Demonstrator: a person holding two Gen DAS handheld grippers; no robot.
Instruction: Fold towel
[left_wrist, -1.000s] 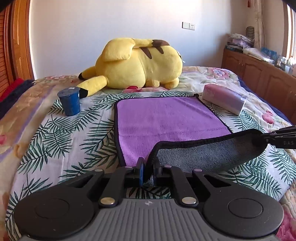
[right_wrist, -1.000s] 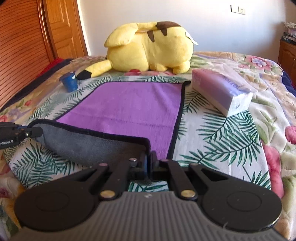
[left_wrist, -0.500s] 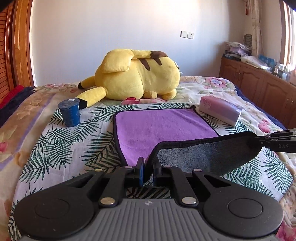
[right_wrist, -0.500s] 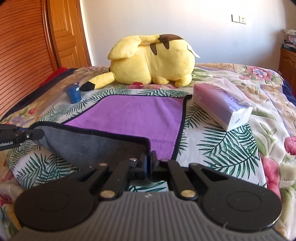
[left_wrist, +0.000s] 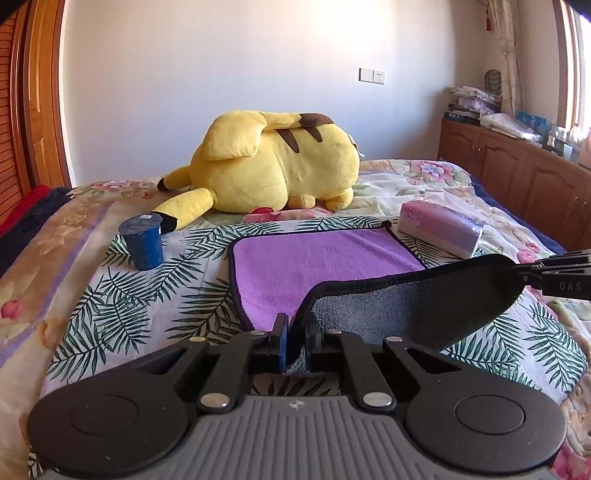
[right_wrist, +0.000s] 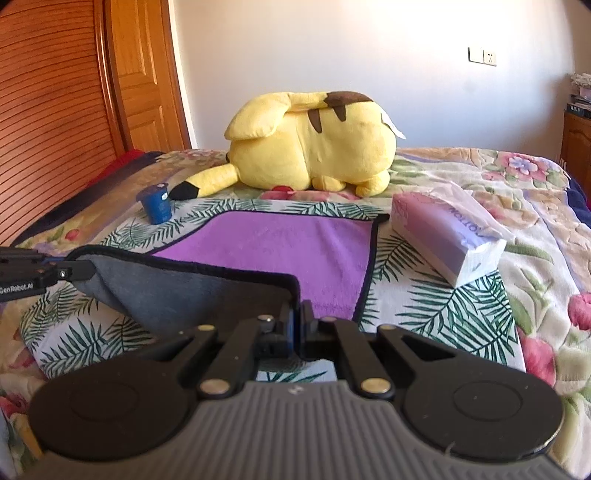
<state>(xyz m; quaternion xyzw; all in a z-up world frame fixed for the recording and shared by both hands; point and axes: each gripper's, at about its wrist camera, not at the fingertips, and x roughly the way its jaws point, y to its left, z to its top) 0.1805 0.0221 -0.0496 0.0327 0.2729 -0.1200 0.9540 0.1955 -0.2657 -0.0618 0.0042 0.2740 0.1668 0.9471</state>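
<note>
Fingers of the left gripper pinch one near corner of the towel, and the right gripper clamps the other near corner between its narrow fingers; each gripper also shows at the edge of the other's view, gripping the same hem. Between them the near hem hangs lifted off the bed, grey underside showing, while the far half lies flat and purple side up in front of the plush; cup to the plush's tail side, tissue pack to the other. As I judge it, the first fold is begun but not laid: the raised hem has yet to travel over to the far hem near the plush, then be released and perhaps folded again. Towel's long axis seems to run from the grippers toward the plush, though the lens makes that uncertain; the held hem lies crosswise to it.
</note>
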